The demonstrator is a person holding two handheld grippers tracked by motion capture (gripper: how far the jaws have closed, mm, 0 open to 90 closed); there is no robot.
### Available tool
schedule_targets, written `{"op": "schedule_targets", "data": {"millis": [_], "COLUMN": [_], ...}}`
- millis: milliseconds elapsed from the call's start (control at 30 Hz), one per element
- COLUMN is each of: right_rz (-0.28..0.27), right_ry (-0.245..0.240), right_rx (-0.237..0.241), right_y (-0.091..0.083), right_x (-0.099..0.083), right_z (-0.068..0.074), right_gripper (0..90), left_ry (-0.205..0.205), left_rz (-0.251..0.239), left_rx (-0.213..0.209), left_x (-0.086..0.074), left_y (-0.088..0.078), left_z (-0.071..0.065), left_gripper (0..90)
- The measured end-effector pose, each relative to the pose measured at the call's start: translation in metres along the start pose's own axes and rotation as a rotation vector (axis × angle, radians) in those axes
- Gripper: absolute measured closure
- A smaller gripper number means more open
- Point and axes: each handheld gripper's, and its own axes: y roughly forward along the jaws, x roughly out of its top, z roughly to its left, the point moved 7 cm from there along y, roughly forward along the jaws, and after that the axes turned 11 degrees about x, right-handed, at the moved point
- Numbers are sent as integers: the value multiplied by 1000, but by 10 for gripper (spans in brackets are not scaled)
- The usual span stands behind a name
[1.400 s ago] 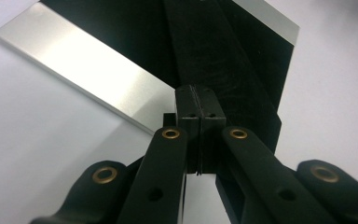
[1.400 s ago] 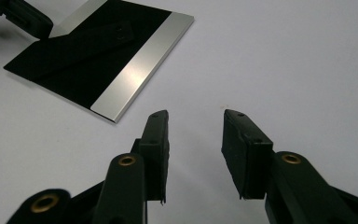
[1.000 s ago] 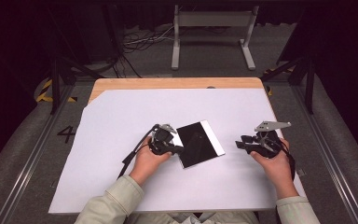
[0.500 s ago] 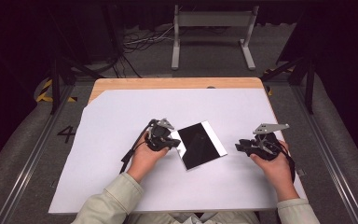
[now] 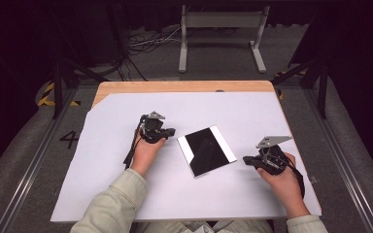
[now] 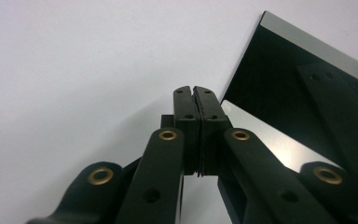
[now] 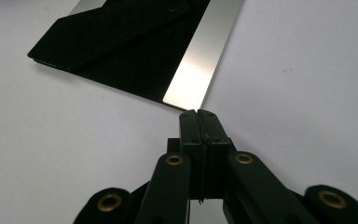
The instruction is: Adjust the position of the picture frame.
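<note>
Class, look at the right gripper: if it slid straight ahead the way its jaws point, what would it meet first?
Most likely the black panel, at its silver edge strip. The right gripper, jaws shut, points at that strip's near corner, just short of it.

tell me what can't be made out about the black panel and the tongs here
- Black panel, left gripper view: far end cut off by the right edge, near part hidden behind the left tongs.
- Right gripper view: panel cut off by the top edge.
- Right tongs, high view: too small to show any gap from the panel.
</note>
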Motion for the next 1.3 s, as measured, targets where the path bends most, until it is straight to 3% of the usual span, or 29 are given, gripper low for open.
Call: {"op": "schedule_targets", "data": {"millis": [33, 67, 167, 300, 667, 867, 1067, 1300], "right_rz": [-3, -6, -15, -26, -17, -17, -12, -15], "right_ry": [6, 7, 15, 32, 27, 29, 29, 28], "right_rx": [-2, -6, -14, -19, -8, -9, -7, -7], "right_y": [-2, -4, -10, -17, -12, -12, -11, -12], "right_x": [-2, -3, -7, -12, -12, -13, -13, -12], "right_z": [1, 1, 1, 0, 1, 1, 1, 0], "right_gripper": [894, 894, 894, 893, 878, 877, 872, 870], "left_ry": [39, 50, 33, 26, 17, 31, 1, 39], "left_rz": [3, -20, -15, 56, 28, 21, 52, 104], "left_rx": [21, 28, 6, 27, 12, 30, -21, -41], "left_x": [3, 8, 11, 1, 2, 3, 1, -3], "left_y": [2, 1, 3, 17, 20, 21, 19, 12], "left_z": [-1, -3, -9, -5, -5, -4, -6, -13], "left_gripper": [895, 896, 897, 897, 899, 899, 900, 900]}}
